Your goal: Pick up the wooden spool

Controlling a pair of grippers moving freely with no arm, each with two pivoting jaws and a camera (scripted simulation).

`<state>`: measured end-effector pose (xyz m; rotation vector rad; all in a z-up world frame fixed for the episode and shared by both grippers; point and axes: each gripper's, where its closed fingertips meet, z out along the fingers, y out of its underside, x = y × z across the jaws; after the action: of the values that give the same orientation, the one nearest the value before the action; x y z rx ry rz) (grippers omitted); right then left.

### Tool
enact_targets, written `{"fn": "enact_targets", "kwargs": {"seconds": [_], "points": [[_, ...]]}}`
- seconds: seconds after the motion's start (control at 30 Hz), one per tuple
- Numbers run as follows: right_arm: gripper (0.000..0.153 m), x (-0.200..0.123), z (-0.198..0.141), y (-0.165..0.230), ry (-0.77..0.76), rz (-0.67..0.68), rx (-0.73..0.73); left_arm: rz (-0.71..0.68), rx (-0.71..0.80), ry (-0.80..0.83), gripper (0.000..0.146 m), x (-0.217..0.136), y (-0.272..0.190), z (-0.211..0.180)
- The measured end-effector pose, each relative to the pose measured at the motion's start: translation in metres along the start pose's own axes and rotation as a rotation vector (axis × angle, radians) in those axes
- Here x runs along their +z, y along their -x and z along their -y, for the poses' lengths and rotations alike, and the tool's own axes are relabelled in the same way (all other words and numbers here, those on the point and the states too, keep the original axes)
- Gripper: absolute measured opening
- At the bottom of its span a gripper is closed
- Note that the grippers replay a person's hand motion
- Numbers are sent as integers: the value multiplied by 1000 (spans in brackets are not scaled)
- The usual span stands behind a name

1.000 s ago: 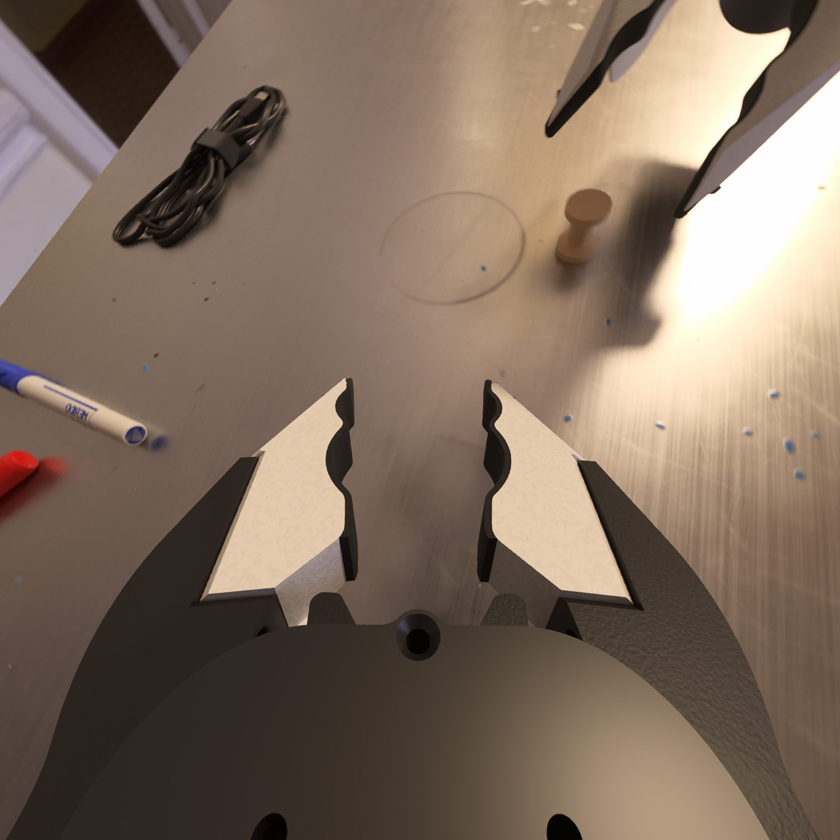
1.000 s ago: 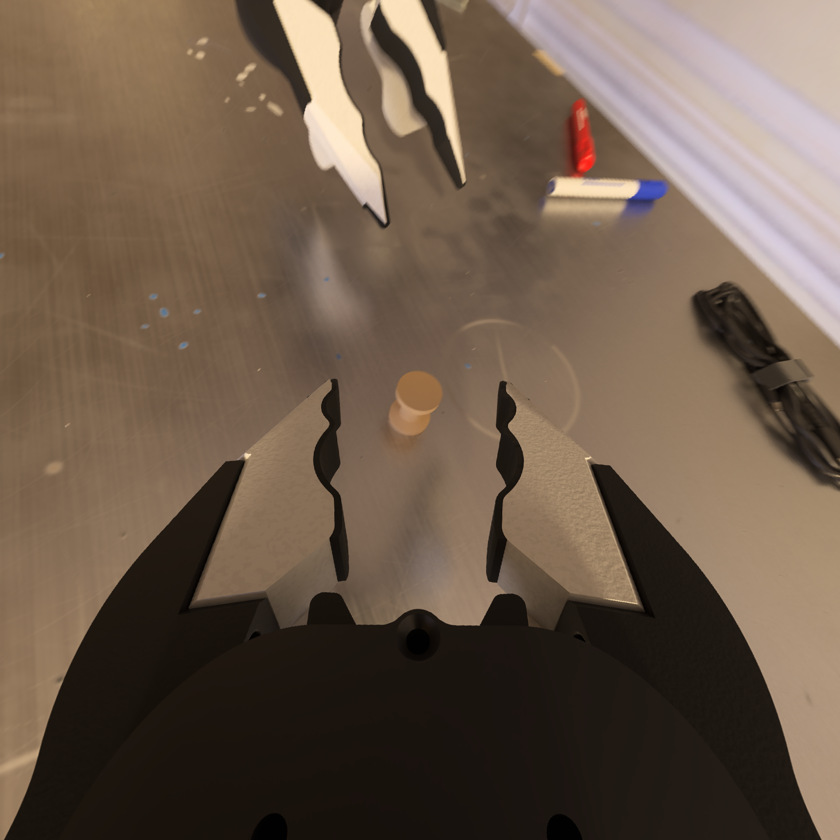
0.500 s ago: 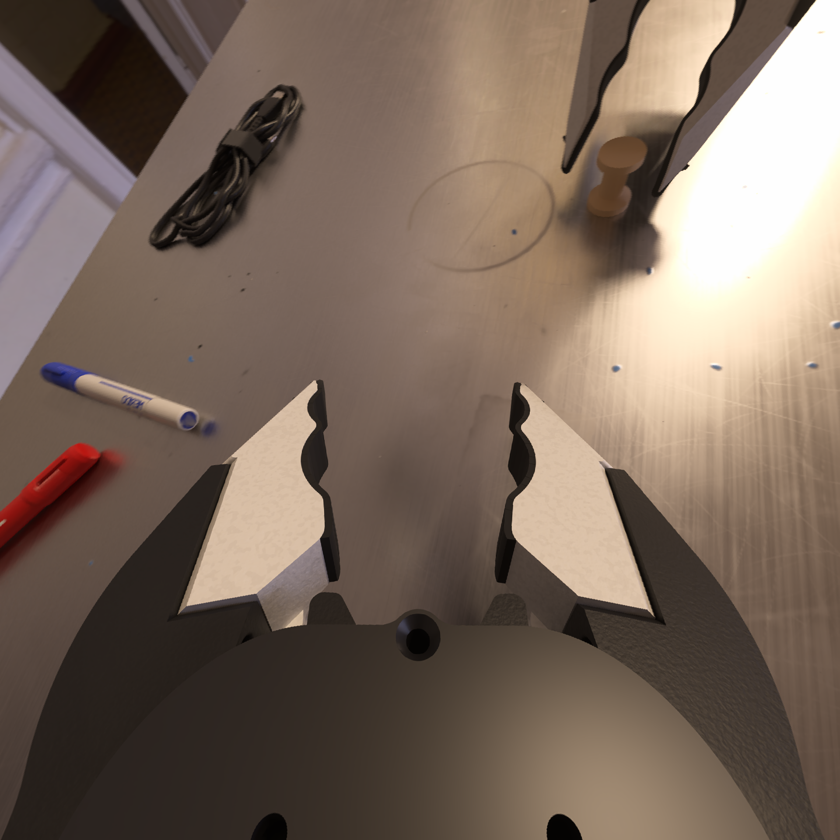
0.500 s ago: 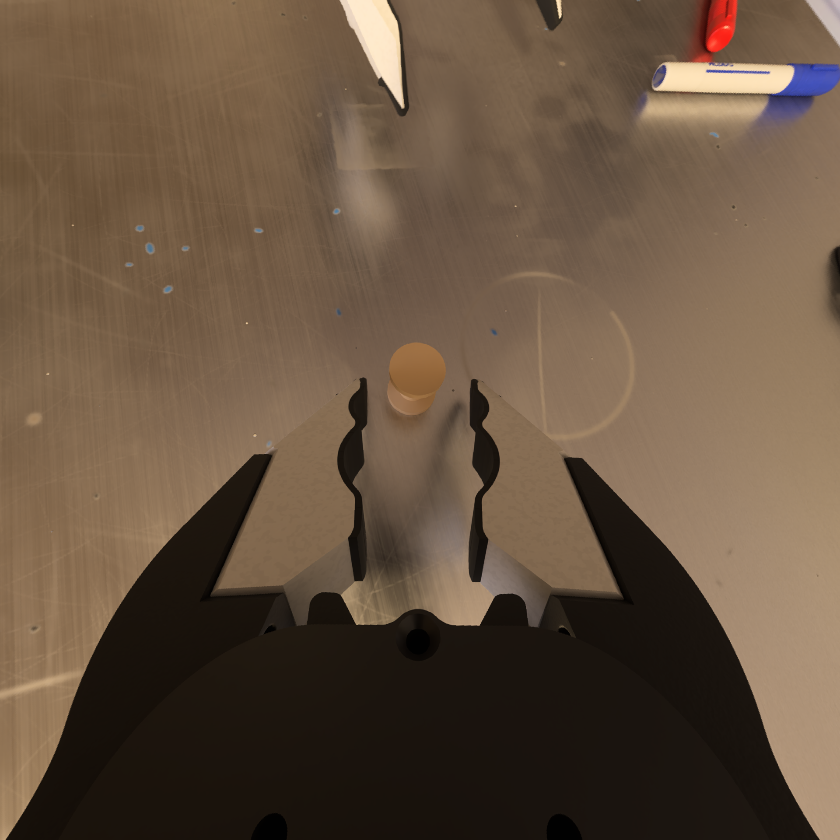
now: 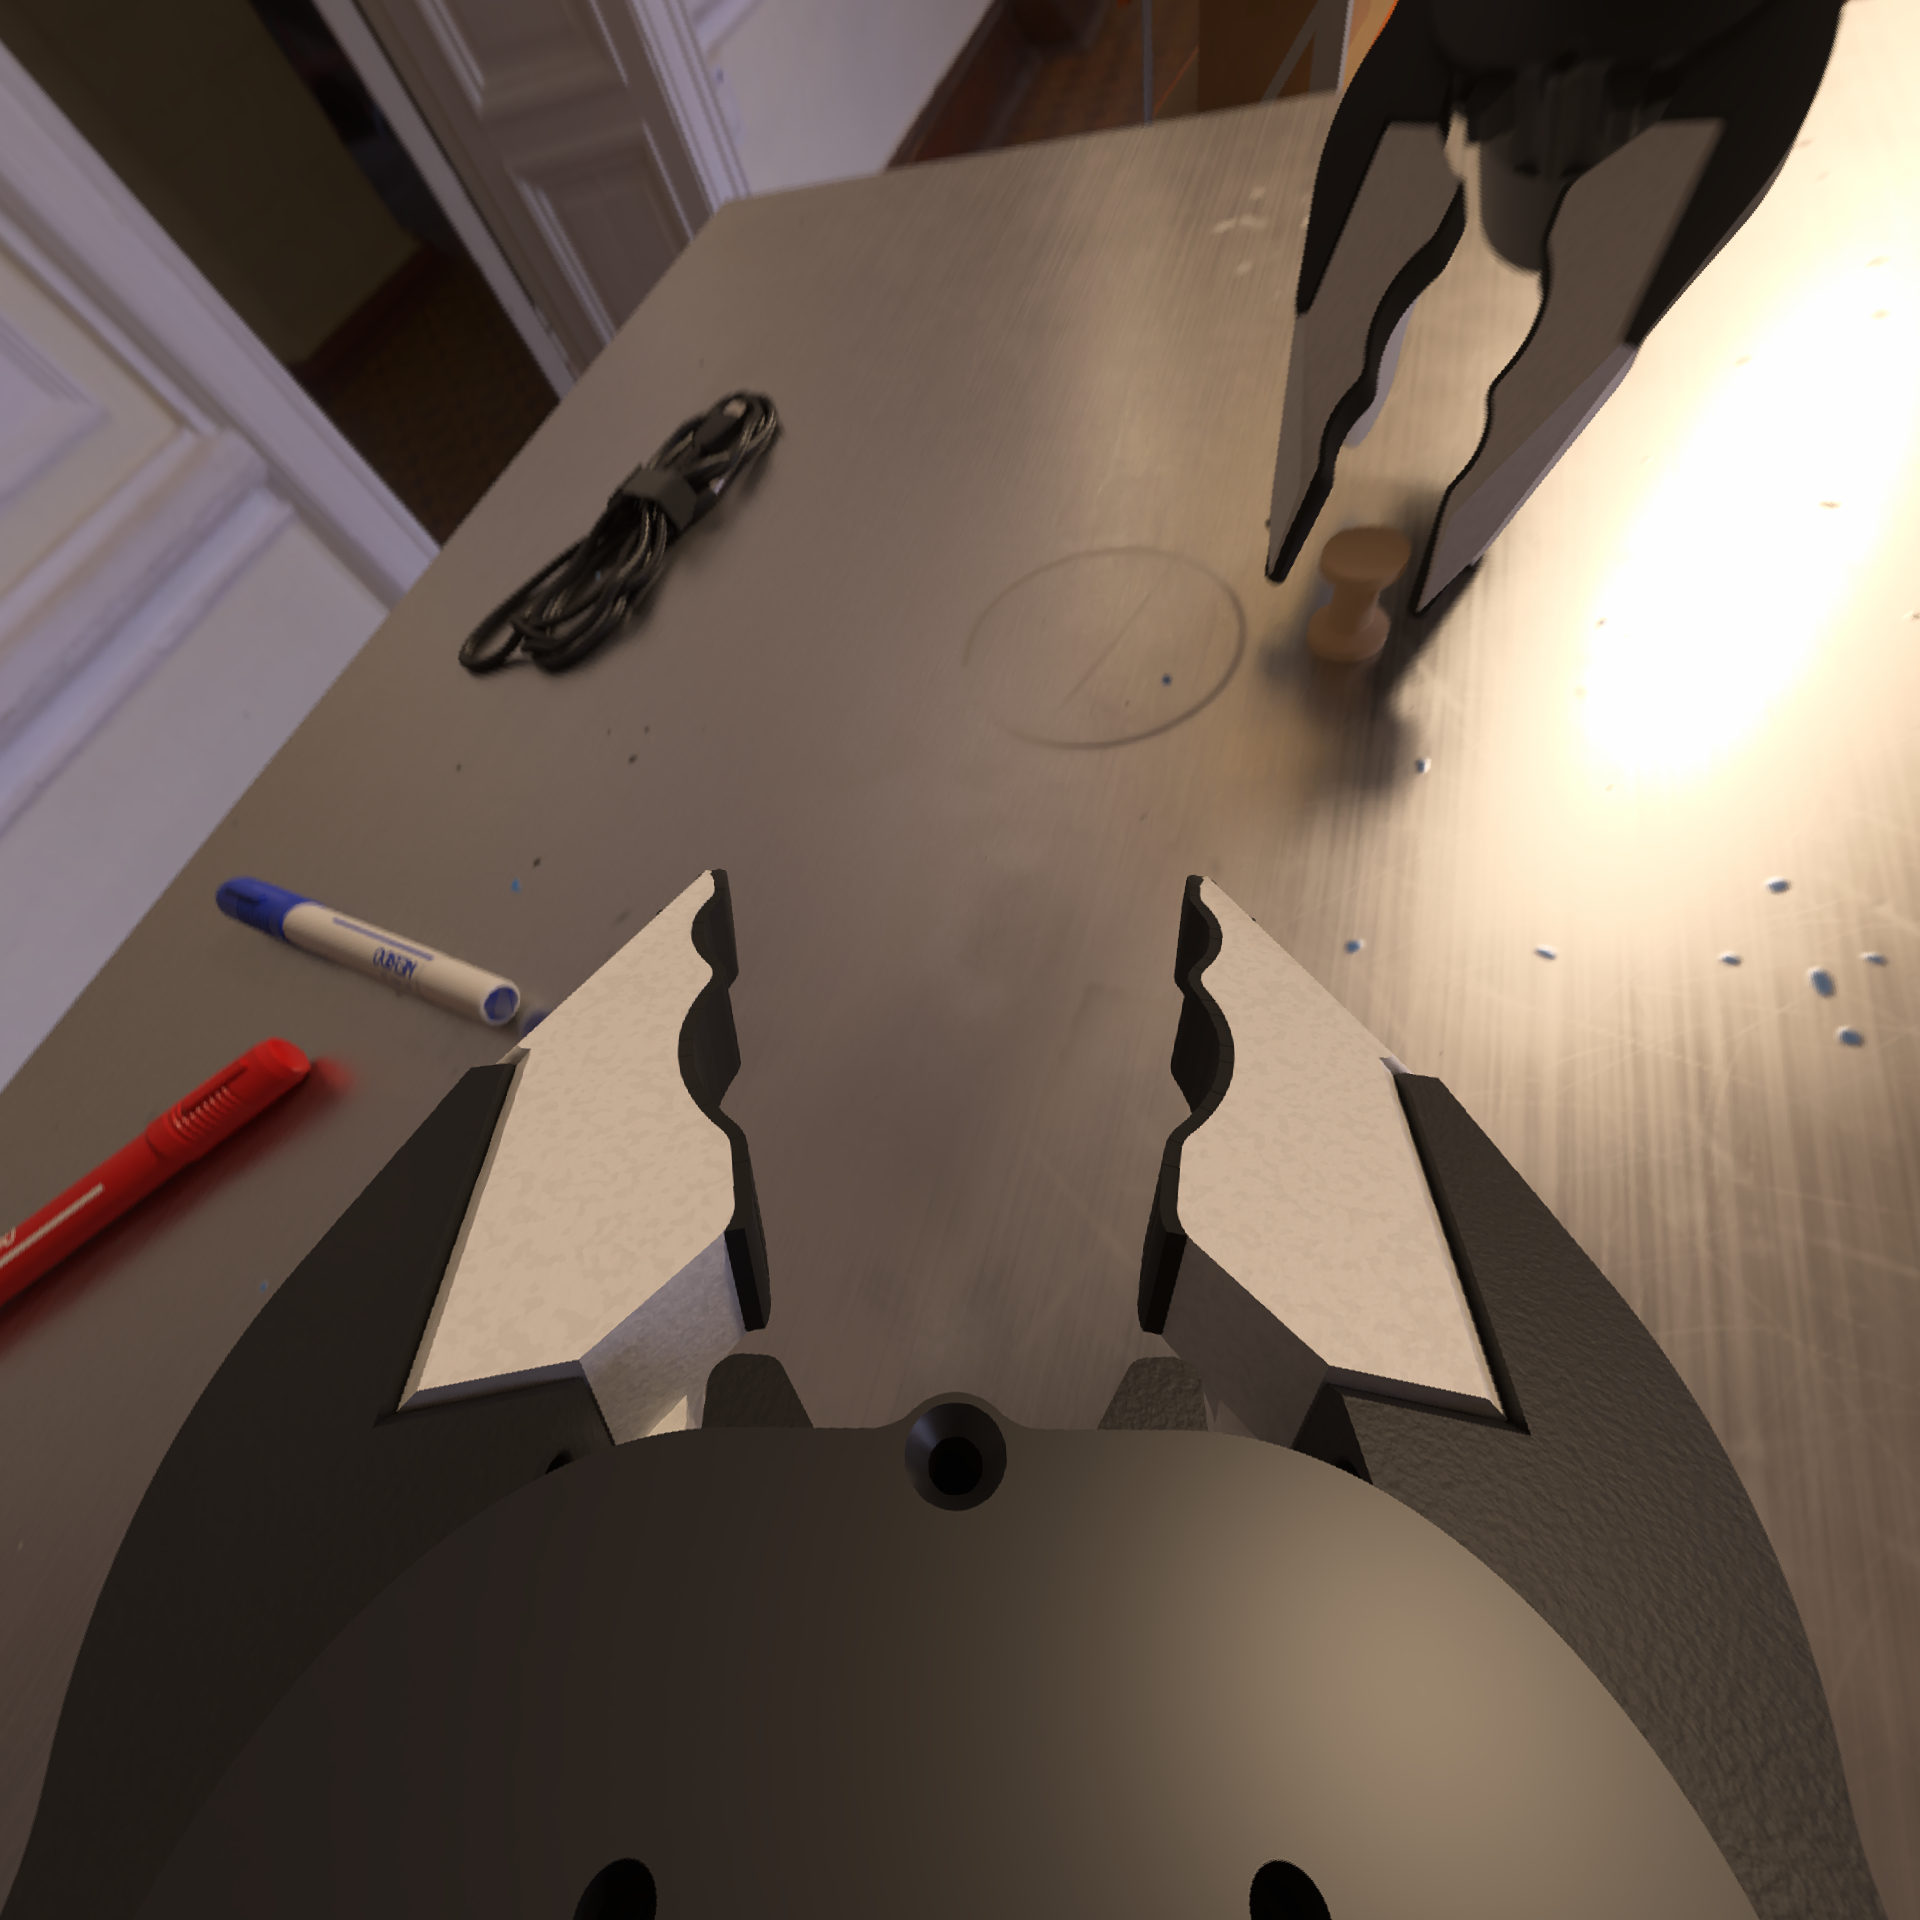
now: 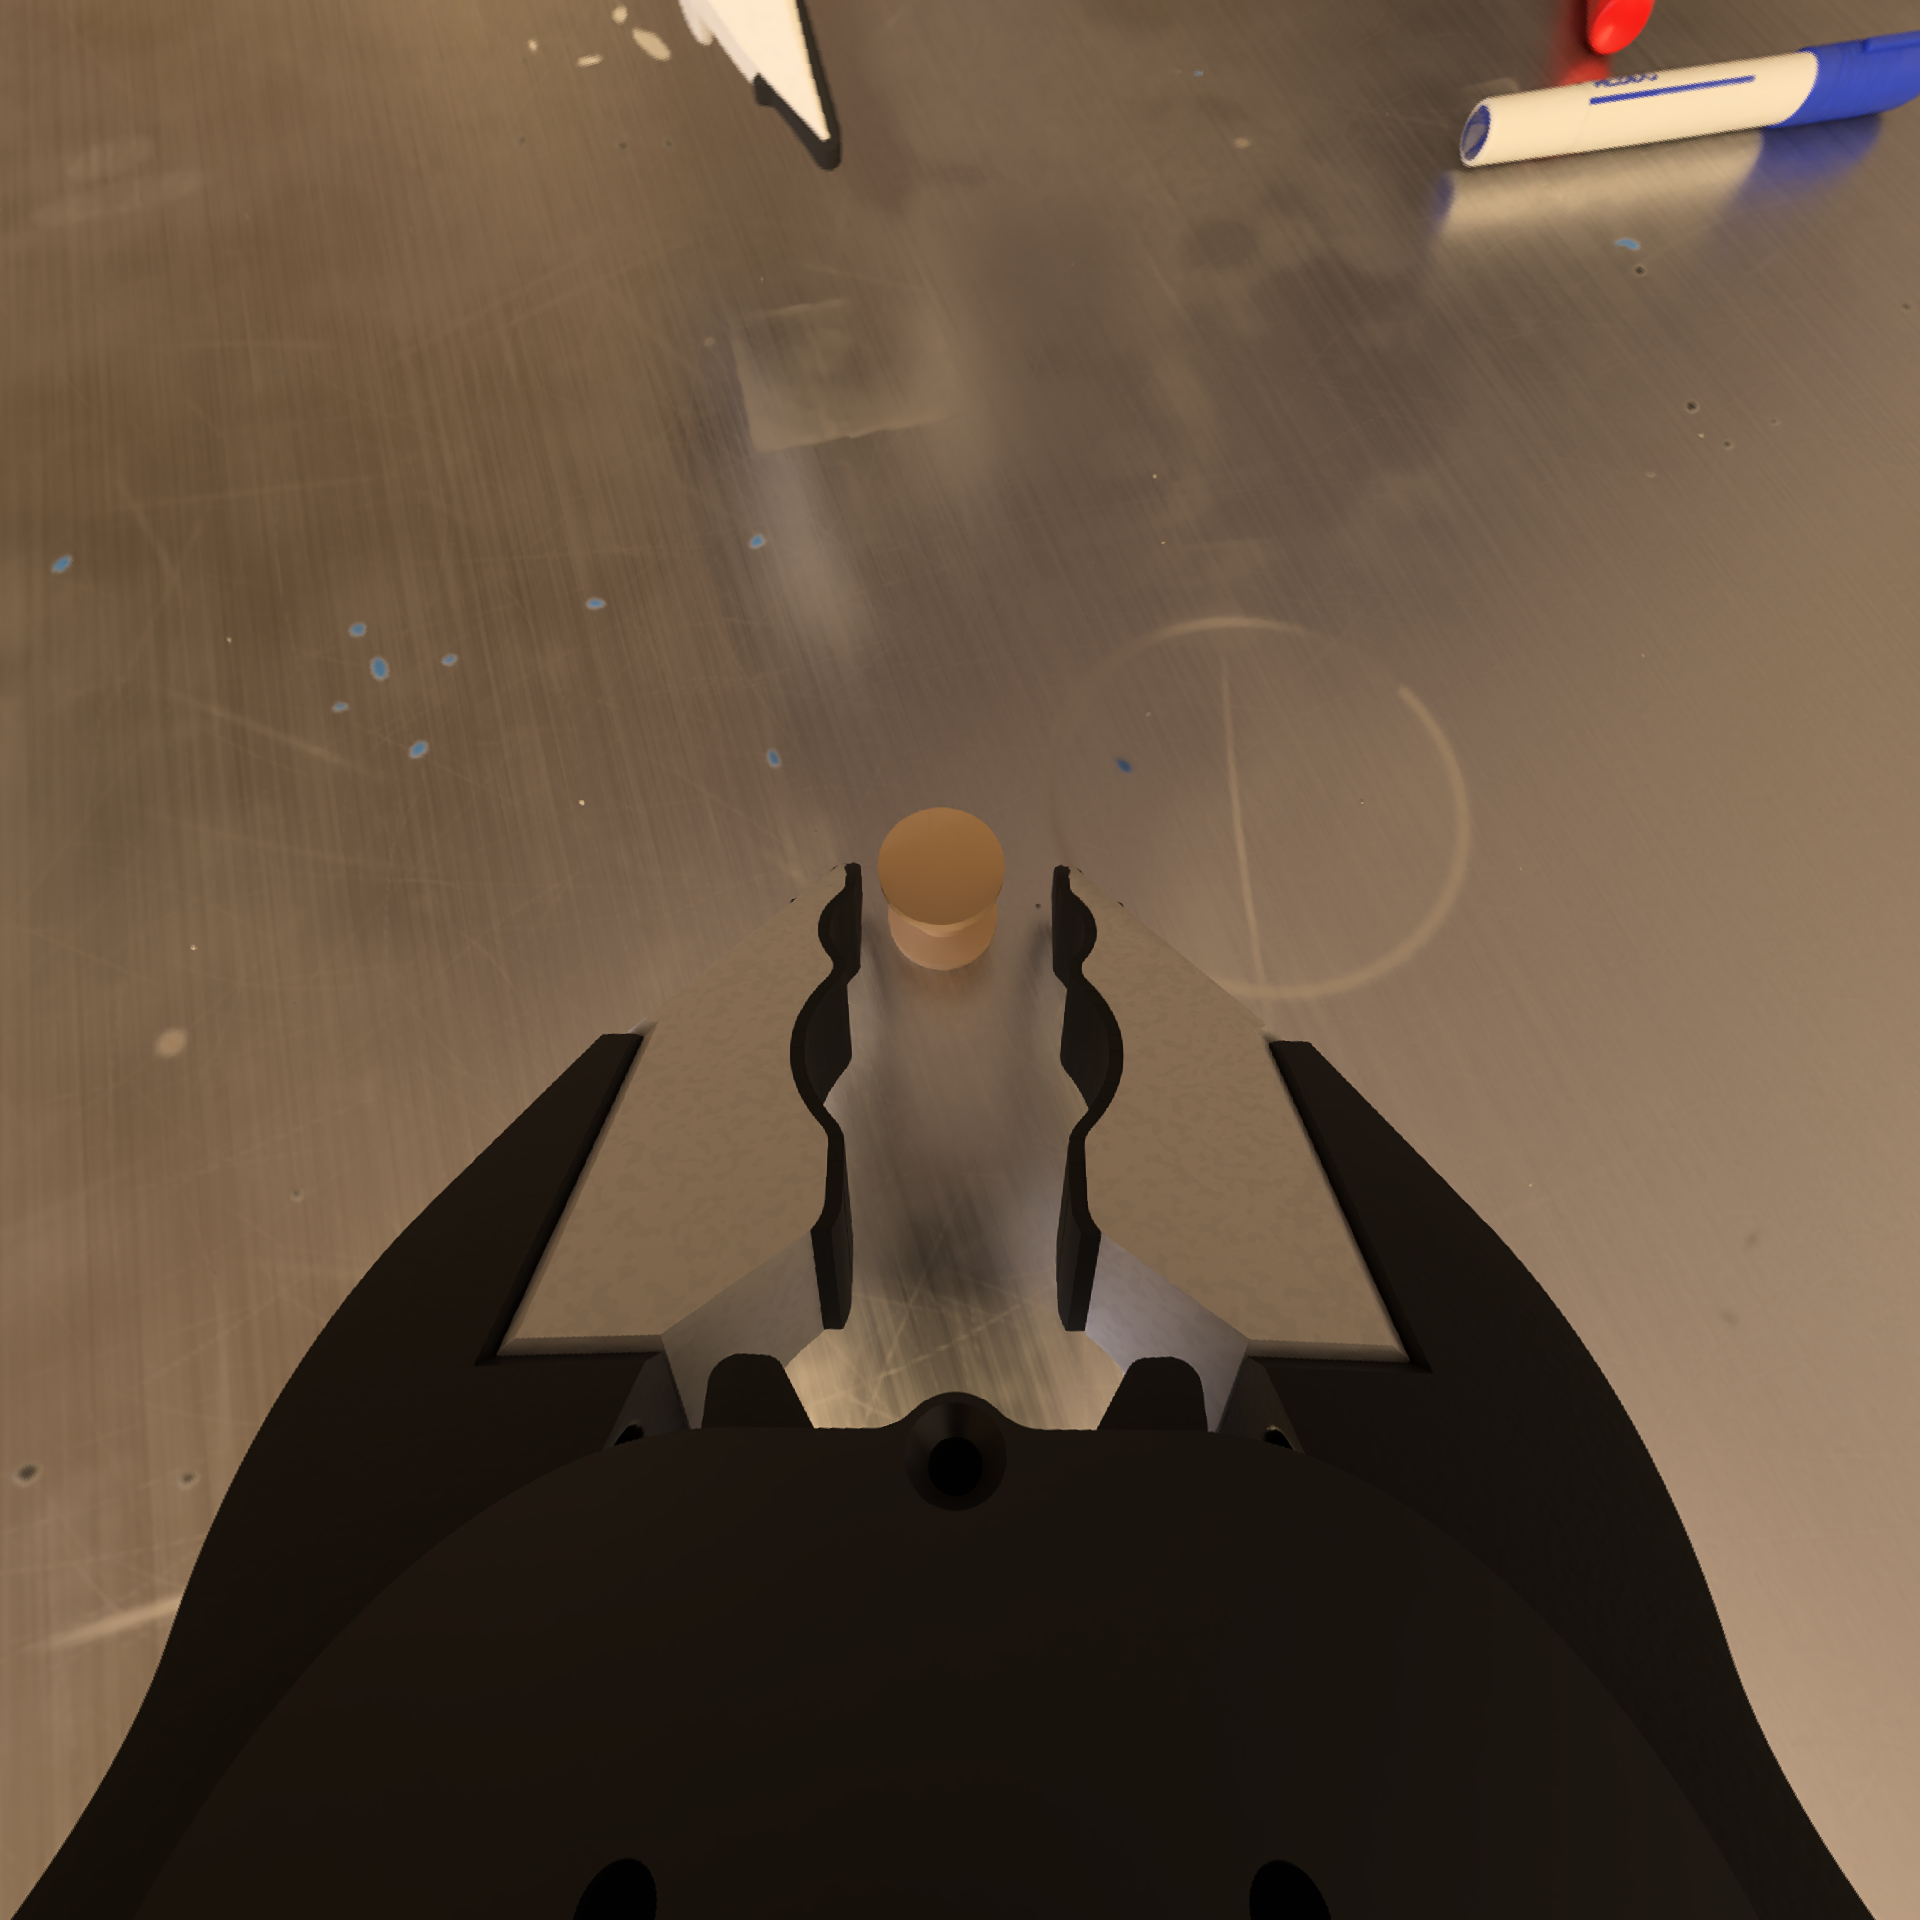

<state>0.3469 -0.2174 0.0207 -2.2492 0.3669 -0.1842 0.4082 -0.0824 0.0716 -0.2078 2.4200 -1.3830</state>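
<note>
The wooden spool (image 6: 940, 868) stands upright on the scratched metal table (image 6: 416, 364). My right gripper (image 6: 954, 873) is low over the table with its fingertips on either side of the spool. A narrow gap shows on each side, so the jaws are open and not touching it. In the left wrist view the spool (image 5: 1351, 613) stands between the right gripper's (image 5: 1351, 587) fingertips at the far right. My left gripper (image 5: 956, 883) is wide open and empty, well back from the spool. One of its fingertips (image 6: 800, 94) shows at the top of the right wrist view.
A coiled black cable (image 5: 634, 530) lies far left. A blue marker (image 5: 374, 956) and a red pen (image 5: 156, 1143) lie near the table's left edge; both also show in the right wrist view, the marker (image 6: 1662, 104) and the pen (image 6: 1610, 21). A scratched circle (image 5: 1107, 644) marks the table beside the spool.
My right gripper has come down and forward so its fingers straddle the spool, and its jaws have narrowed. My left gripper has drawn back and opened wider.
</note>
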Motion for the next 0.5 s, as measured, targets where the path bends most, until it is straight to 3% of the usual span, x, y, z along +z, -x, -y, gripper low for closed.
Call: {"fn": "enact_targets", "kwargs": {"seconds": [0.13,0.33,0.5], "points": [[34,0,2,3,-16,-8,43,1,33,-40,92,2,-10,14],[24,4,0,2,18,-63,23,17,35,-32,113,15,-23,24],[23,5,3,5,16,-46,18,34,27,0,115,24,-28,24]]}}
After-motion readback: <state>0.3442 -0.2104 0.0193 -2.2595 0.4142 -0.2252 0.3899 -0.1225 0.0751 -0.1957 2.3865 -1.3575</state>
